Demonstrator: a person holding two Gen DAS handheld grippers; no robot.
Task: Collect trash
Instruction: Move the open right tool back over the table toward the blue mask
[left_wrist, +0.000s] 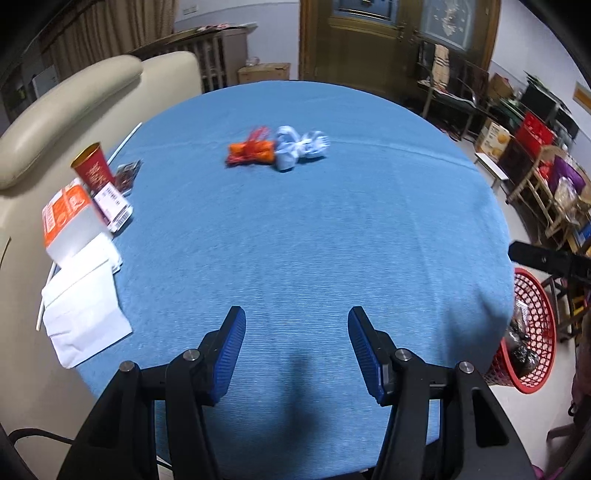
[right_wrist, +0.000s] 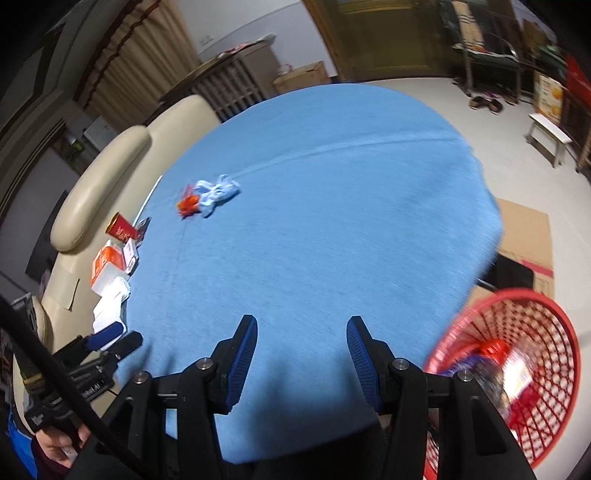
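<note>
A crumpled orange wrapper (left_wrist: 251, 150) and a crumpled pale blue wrapper (left_wrist: 300, 147) lie together at the middle of the round blue table (left_wrist: 295, 240); both show in the right wrist view too, the orange wrapper (right_wrist: 187, 205) and the blue one (right_wrist: 218, 194). My left gripper (left_wrist: 296, 325) is open and empty above the table's near part. My right gripper (right_wrist: 301, 334) is open and empty over the table's near edge. A red mesh basket (right_wrist: 524, 354) with a bottle and other trash inside stands on the floor at the right, also in the left wrist view (left_wrist: 532, 332).
At the table's left edge stand a red paper cup (left_wrist: 93, 168), an orange and white box (left_wrist: 70, 221), white paper bags (left_wrist: 85, 306), small packets (left_wrist: 118, 201) and a white straw (left_wrist: 123, 142). A cream sofa (left_wrist: 74, 99) lies behind. Cardboard (right_wrist: 524, 236) lies on the floor.
</note>
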